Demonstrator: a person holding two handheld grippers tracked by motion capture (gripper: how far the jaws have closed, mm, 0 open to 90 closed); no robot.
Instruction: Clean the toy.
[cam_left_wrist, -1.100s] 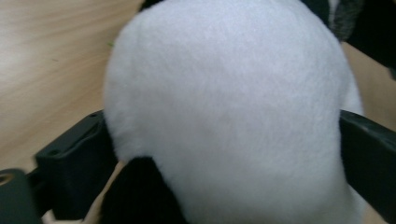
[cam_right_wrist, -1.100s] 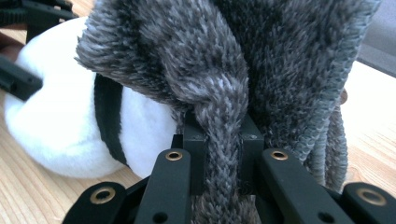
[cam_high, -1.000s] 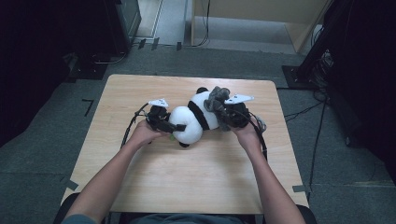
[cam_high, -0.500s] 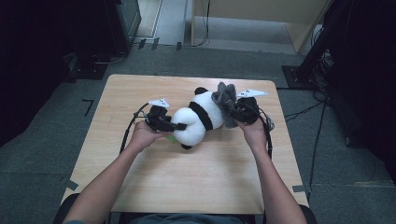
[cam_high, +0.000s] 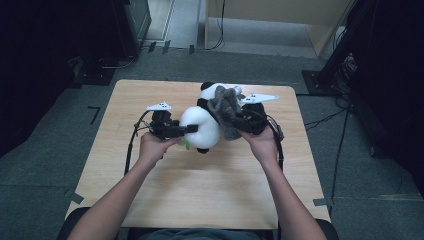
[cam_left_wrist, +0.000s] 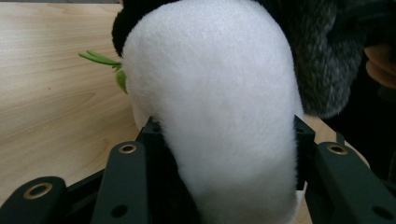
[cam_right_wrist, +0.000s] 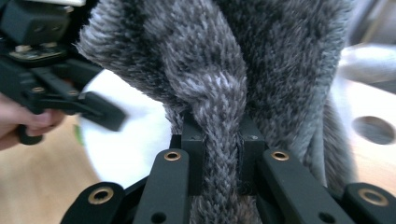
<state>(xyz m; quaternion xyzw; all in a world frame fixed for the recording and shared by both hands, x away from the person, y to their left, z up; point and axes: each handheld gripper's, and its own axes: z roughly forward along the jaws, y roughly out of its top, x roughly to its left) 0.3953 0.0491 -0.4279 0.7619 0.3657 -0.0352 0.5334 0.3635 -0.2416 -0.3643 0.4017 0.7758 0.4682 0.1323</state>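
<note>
A black-and-white panda plush (cam_high: 202, 127) hangs just above the wooden table (cam_high: 200, 195), held between both grippers. My left gripper (cam_high: 192, 129) is shut on its white body (cam_left_wrist: 219, 93). The pads dent the fur on both sides, and the jaws have just closed on it and eased open a little. A grey knitted scarf (cam_high: 225, 107) drapes over the panda's middle. My right gripper (cam_high: 236, 122) is shut on a fold of that scarf (cam_right_wrist: 224, 70), pinched tight between its jaws (cam_right_wrist: 223, 135). A green leaf (cam_left_wrist: 105, 60) sticks out from under the panda.
The person's forearms reach in from the bottom edge. Cables trail from both grippers across the table. Bare wood (cam_high: 165, 200) lies in front of the hands. The right gripper view has a round hole (cam_right_wrist: 373, 129) in the tabletop at the right.
The left gripper's jaws came together on the panda's white body. Both hands have lifted, raising the panda and scarf off the table.
</note>
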